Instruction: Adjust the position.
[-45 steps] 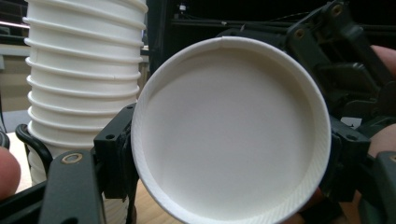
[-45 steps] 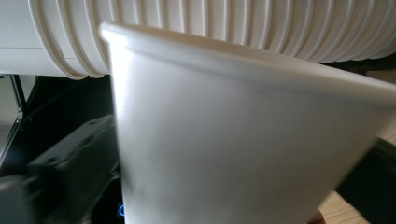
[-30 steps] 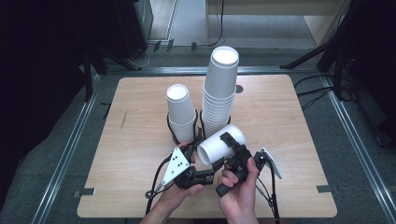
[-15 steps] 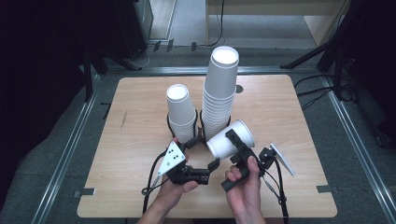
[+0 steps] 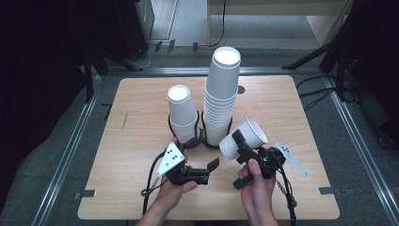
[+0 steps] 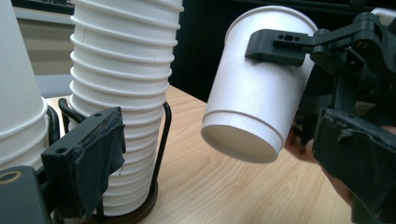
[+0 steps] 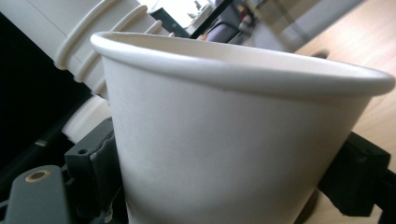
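my right claw (image 5: 245, 149) grips the loose white paper cup (image 5: 244, 137); my left claw (image 5: 203, 157) has just spread wide, empty. next, seat the cup on the short stack of white cups (image 5: 182, 112).

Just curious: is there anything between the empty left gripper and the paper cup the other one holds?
No. In the left gripper view, bare wooden table separates the left gripper from the cup.
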The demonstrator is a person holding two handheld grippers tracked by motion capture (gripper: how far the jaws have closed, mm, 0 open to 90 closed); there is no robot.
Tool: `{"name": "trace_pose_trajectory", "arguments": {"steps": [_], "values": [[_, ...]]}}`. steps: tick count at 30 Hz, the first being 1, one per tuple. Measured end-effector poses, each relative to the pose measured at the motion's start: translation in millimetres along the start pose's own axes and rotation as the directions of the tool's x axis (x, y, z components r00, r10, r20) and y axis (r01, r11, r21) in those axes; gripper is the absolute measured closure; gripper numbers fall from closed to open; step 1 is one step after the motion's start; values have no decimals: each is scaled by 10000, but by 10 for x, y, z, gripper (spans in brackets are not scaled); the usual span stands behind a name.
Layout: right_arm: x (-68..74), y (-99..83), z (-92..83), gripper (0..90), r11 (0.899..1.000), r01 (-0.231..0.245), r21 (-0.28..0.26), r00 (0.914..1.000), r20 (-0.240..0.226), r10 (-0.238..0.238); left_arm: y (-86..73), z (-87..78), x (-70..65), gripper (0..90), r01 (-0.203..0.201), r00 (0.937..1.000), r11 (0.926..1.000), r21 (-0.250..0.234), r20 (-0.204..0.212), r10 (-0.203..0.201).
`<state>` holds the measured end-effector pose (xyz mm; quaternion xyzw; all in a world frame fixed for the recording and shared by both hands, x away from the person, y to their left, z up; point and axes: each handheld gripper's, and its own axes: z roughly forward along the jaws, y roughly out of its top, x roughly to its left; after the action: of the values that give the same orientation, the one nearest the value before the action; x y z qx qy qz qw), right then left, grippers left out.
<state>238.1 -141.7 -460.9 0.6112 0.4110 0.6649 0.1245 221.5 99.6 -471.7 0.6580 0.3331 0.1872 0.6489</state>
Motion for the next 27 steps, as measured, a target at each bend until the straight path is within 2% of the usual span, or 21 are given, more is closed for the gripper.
{"name": "trace_pose_trajectory", "arguments": {"steps": [2,4,5,7,9,10,12,14,17,21,24,27], "values": [[3,24,-3,133,9976,663,-186,9975,248,-658,-6,5,5,29,13,10000,10000,66,17,-14],[12,46,-9,132,9898,1404,-257,9894,414,-1392,-9,9,9,29,7,10000,10000,85,-3,-7],[12,53,-9,132,9835,1791,-263,9826,547,-1775,-9,8,11,29,11,10000,10000,92,-19,-11],[6,65,-7,132,9752,2203,-224,9740,595,-2187,-9,8,15,29,57,10000,9999,91,-48,-56],[-5,72,-6,133,9653,2574,-432,9655,518,-2551,-9,6,21,29,71,10000,9999,128,-61,-70],[-13,74,1,133,9568,2859,-526,9576,538,-2832,-11,7,23,29,85,9999,9999,140,-70,-84],[-31,79,16,133,9324,3571,-564,9328,730,-3529,-12,9,24,29,91,9999,9998,164,-67,-90],[-59,92,39,133,9122,4052,-610,9123,922,-3990,-13,10,25,29,95,9999,9998,165,-84,-93],[-128,128,85,133,8759,4776,-686,8739,1404,-4654,-10,7,35,29,153,9998,9998,163,-143,-150],[-251,187,162,133,8505,5185,-887,8494,1677,-5003,-8,1,61,29,228,9995,9996,181,-221,-224],[-362,250,238,133,8253,5552,-1031,8252,1924,-5311,-9,1,71,29,263,9992,9995,178,-294,-258],[-451,306,319,133,8065,5829,-995,8060,1970,-5582,-16,7,79,29,333,9990,9992,216,-316,-326]]}}
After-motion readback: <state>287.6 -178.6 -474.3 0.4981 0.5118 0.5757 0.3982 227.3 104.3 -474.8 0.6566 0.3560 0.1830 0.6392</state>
